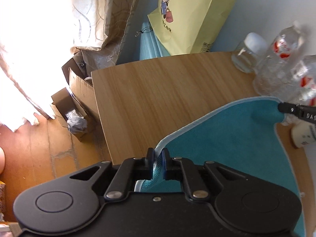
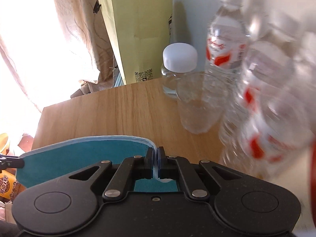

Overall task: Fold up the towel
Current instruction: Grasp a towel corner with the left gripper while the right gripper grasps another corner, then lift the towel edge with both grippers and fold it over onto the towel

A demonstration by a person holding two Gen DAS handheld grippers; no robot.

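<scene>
A teal towel [image 1: 233,138] with a pale blue hem hangs lifted over the wooden table [image 1: 167,90]. My left gripper [image 1: 158,153] is shut on one corner of it, the hem pinched between the blue pads. The right gripper [image 1: 281,106] shows at the far right of the left wrist view, holding the other corner. In the right wrist view my right gripper [image 2: 157,152] is shut on the towel [image 2: 85,158] hem, and the left gripper's tip [image 2: 11,163] pokes in at the left edge. The cloth is stretched between both grippers.
Clear plastic water bottles [image 2: 225,45] with red labels, a white-capped jar [image 2: 178,63] and a glass [image 2: 197,106] stand close on the right. A yellow paper bag [image 1: 189,15] leans behind the table. Cardboard boxes [image 1: 77,98] and a curtain [image 1: 39,49] lie left. A white cup [image 1: 304,134] sits under the towel's edge.
</scene>
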